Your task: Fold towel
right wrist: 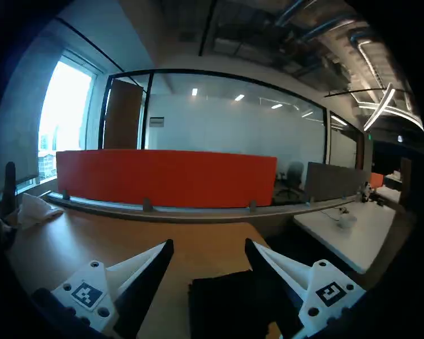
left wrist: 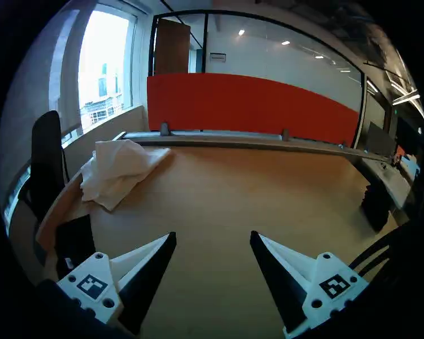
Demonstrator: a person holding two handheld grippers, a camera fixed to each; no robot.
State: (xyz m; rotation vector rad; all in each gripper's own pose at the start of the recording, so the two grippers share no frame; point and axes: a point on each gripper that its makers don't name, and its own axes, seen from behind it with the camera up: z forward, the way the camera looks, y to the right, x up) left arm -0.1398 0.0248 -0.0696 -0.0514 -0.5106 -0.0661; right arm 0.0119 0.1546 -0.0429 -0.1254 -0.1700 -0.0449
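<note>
A crumpled white towel (left wrist: pixel 119 171) lies in a heap at the far left of the wooden desk (left wrist: pixel 229 192), well ahead and to the left of my left gripper (left wrist: pixel 213 236). That gripper hovers over bare desk, open, with nothing between its fingers. From the right gripper view the same towel (right wrist: pixel 34 209) is a small white lump far off at the left edge. My right gripper (right wrist: pixel 208 244) is open too, held above the desk (right wrist: pixel 99 243), and a dark flat object (right wrist: pixel 234 302) lies just below and between its fingers.
An orange partition (left wrist: pixel 251 107) on a grey rail closes off the desk's far edge. A black chair (left wrist: pixel 45 158) stands at the left beside the window. A second, white desk (right wrist: pixel 353 231) with small items stands to the right. A glass wall runs behind.
</note>
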